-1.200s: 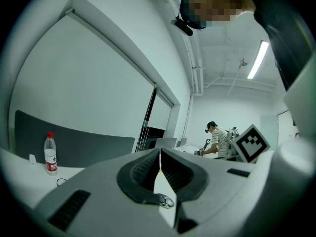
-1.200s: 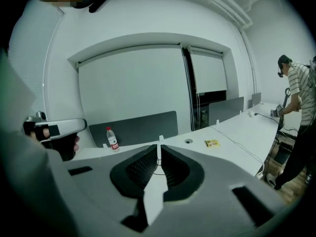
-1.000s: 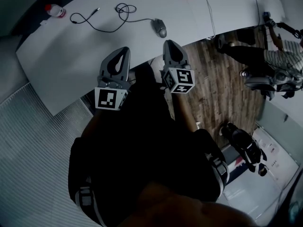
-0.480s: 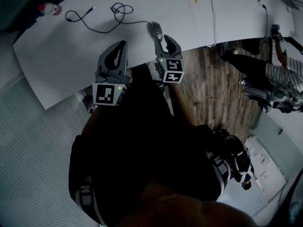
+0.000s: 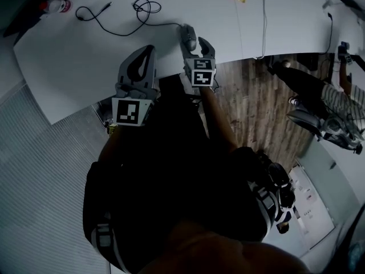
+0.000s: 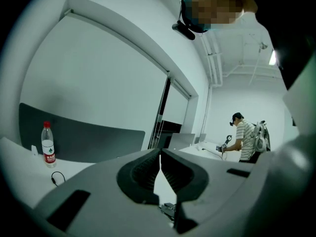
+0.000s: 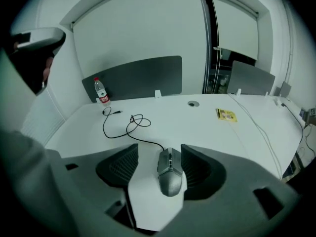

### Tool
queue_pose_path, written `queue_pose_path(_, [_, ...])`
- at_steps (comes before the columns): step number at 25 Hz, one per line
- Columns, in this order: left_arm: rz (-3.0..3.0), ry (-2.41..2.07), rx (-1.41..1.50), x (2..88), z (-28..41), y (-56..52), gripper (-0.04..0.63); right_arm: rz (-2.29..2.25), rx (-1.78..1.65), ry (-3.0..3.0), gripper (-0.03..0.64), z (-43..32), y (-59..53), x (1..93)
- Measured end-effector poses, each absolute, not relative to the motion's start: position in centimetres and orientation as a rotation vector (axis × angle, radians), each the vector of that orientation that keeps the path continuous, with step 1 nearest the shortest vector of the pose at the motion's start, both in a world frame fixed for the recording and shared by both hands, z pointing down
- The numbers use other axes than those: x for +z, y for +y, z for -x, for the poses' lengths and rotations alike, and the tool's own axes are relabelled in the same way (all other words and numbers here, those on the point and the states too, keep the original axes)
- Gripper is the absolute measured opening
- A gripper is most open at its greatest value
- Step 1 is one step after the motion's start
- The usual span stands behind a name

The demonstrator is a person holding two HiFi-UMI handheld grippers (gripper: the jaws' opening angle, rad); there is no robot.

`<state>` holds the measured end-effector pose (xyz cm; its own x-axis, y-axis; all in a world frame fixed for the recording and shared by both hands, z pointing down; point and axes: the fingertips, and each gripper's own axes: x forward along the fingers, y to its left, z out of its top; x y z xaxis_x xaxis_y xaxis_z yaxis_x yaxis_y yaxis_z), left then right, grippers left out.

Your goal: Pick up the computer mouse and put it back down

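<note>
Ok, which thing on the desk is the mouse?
On the long white desk, follow the looped black cable toward the near edge. It ends at a grey oval plastic mouse, domed and wired, unlike the flat yellow card further back.

White desk [image 5: 85, 56], wood floor [image 5: 256, 107], grey partition [image 7: 138, 75].

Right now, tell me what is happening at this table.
A person holds a gripper in each hand at a white table. The jaws of the right gripper have just been opening and stand either side of the grey computer mouse. The mouse lies on the table with its cable trailing away. A clear gap shows on one side, so it is not gripped. The left gripper is shut and empty.
</note>
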<state>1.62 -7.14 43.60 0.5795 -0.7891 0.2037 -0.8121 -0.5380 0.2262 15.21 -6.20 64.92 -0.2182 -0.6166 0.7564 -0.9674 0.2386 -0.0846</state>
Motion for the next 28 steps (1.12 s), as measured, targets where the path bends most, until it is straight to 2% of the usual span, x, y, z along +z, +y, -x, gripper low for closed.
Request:
queue_pose_path(16, [-2.414,-1.365,0.183,47.0,-0.5,-8.2,0.009,-1.304,0.837,-1.724,0.298,-16.3,-7.2,74.5])
queue_pose_path(28, [-2.381,-1.369,0.153,48.2,0.3,-9.9,0.009,-1.222,0.868,-1.597,0.302,-16.2,-7.2,77.8])
